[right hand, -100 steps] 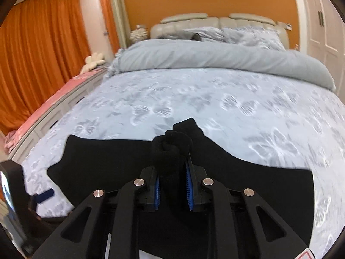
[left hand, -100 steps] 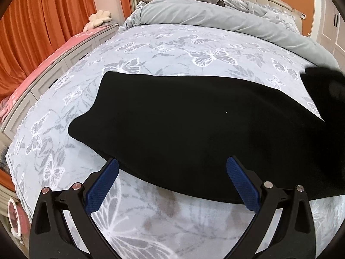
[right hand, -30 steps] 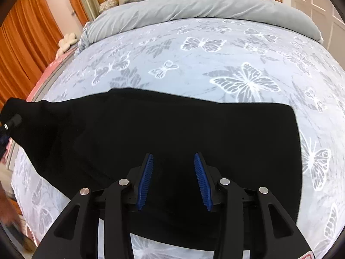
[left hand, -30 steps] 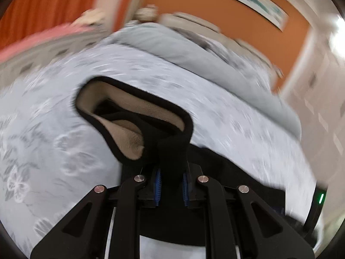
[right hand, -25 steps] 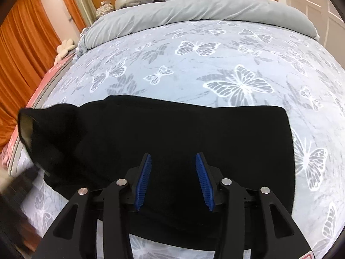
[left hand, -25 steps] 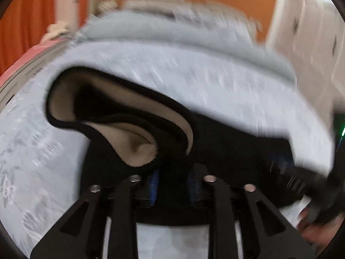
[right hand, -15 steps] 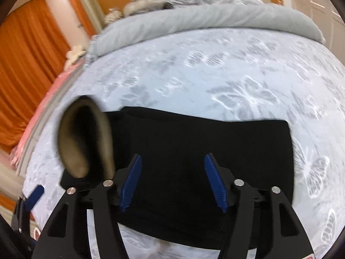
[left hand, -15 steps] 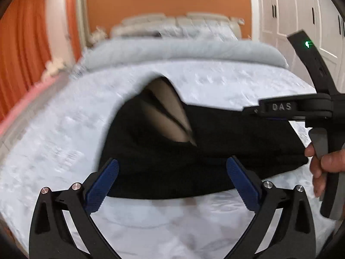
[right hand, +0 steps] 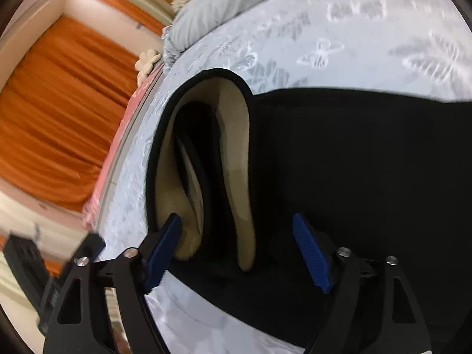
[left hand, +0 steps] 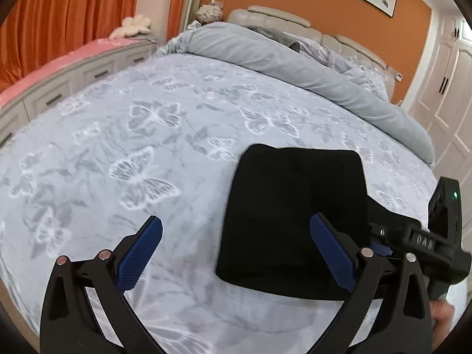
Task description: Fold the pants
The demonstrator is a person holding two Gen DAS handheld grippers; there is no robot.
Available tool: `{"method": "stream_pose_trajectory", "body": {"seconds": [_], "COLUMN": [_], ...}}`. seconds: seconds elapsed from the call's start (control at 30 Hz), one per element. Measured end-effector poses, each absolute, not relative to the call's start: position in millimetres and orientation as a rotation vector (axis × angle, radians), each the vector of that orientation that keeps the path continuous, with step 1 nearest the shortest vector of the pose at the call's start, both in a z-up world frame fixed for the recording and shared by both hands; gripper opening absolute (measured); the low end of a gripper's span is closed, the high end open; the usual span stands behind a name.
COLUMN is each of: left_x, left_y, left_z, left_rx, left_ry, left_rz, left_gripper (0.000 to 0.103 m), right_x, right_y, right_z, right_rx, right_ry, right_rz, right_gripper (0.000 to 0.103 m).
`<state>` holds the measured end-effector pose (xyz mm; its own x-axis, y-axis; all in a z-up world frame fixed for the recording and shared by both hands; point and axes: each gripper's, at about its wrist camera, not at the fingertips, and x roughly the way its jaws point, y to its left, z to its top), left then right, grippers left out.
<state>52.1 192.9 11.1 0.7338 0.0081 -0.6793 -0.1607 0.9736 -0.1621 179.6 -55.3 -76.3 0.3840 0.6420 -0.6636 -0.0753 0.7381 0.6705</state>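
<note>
The black pants [left hand: 292, 215] lie folded in a compact rectangle on the butterfly-print bed cover [left hand: 141, 135]. My left gripper [left hand: 236, 253] is open and empty, just in front of the folded pants' left edge. In the right wrist view the pants [right hand: 368, 162] fill the frame, with the open waistband showing a beige fleece lining [right hand: 236, 153]. My right gripper [right hand: 236, 250] is open, its fingers on either side of the waistband opening without gripping it. The right gripper's body [left hand: 421, 244] shows at the right of the left wrist view.
A rolled grey duvet [left hand: 295, 62] and the headboard [left hand: 277, 17] lie at the far end of the bed. A white drawer unit with a pink top [left hand: 67, 67] and orange curtains [left hand: 67, 14] stand on the left. White wardrobe doors [left hand: 448, 85] are on the right.
My left gripper carried the pants' end over to the right, let go and opened; the pants now lie folded shorter. My right gripper has opened wider and moved close to the waistband.
</note>
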Motion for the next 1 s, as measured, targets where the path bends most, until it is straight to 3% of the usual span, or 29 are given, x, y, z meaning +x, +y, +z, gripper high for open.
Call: {"method": "stream_pose_trajectory", "body": {"seconds": [0.03,0.07,0.1,0.13,0.3,0.47,0.57,0.7,0.77,0.83,1.0], "left_x": [52,54,56,55,56,48,51,56,57,58,64], "left_y": [191,191,193,195,204,206,196,174,159,150,137], "left_z": [13,13,13,14,14,19,15,6,1,-4,-17], "left_rx": [-0.196,-0.184,-0.175,-0.169,-0.215,-0.25,-0.243,-0.213,-0.167,-0.134,-0.137], "left_ry": [0.736,0.729,0.725,0.72,0.73,0.713,0.731,0.775,0.784,0.796,0.848], "left_rz": [0.106,0.11,0.114,0.115,0.091,0.042,0.011,-0.034,-0.049,-0.049,-0.082], "left_gripper": [0.098,0.098,0.098,0.098,0.098,0.098,0.098,0.098,0.098,0.098,0.098], "right_x": [183,185,186,189,183,157,147,138,127,122,128], "right_y": [-52,-48,-44,-34,-16,-75,-129,-194,-220,-234,-214], "right_z": [-76,-74,-72,-71,-25,44,31,-51,-80,-71,-24], "right_rx": [0.622,0.615,0.598,0.552,0.443,0.468,0.484,0.518,0.654,0.732,0.552], "right_ry": [1.084,1.071,1.066,1.085,1.036,0.885,0.896,1.05,1.031,0.993,0.845], "right_rz": [0.49,0.492,0.503,0.514,0.508,0.47,0.366,0.169,0.148,0.117,0.228], "right_gripper": [0.083,0.075,0.057,0.012,0.011,0.011,0.013,0.018,0.03,0.032,0.032]}}
